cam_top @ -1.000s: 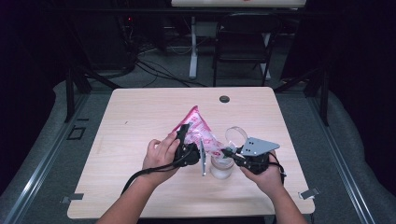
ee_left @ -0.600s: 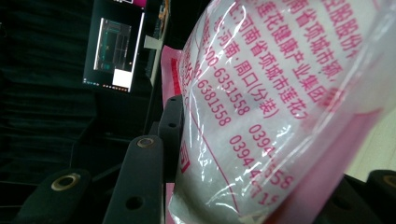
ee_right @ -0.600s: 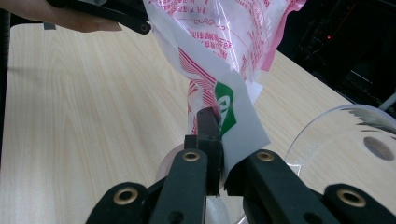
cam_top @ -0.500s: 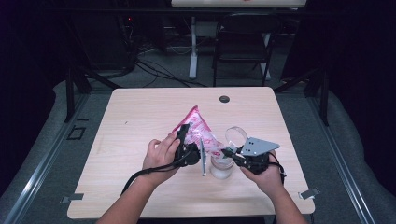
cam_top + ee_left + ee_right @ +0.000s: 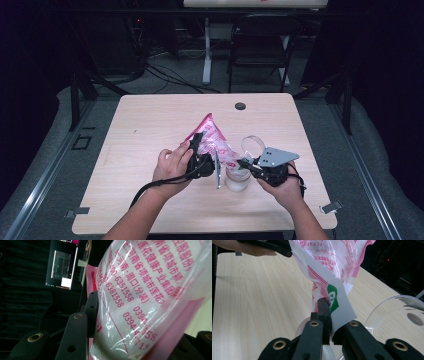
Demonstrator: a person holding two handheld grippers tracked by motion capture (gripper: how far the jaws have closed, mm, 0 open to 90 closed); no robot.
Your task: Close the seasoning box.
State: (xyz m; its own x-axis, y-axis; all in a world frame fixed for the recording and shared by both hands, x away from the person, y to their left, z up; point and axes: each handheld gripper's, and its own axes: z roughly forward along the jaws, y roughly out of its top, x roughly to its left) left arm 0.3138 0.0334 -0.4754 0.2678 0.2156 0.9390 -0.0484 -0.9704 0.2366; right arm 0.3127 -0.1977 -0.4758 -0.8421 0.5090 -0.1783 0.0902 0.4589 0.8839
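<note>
A clear plastic bag (image 5: 212, 136) with pink print and white powder hangs tilted above the table. My left gripper (image 5: 198, 144) is shut on its bulging body; one black finger (image 5: 75, 337) presses the film of the bag (image 5: 150, 290) in the left gripper view. My right gripper (image 5: 241, 163) is shut on the bag's lower corner. In the right gripper view its jaws (image 5: 328, 315) pinch that white and green corner (image 5: 334, 300). Directly below the corner stands a small clear jar (image 5: 236, 181), whose rim (image 5: 303, 326) shows behind the jaws.
A clear round lid or cup (image 5: 253, 145) lies on the table (image 5: 150, 120) just behind my right gripper, also seen as a clear round rim (image 5: 397, 307). A black grommet (image 5: 240, 106) sits near the far edge. A chair (image 5: 260, 45) stands beyond the table.
</note>
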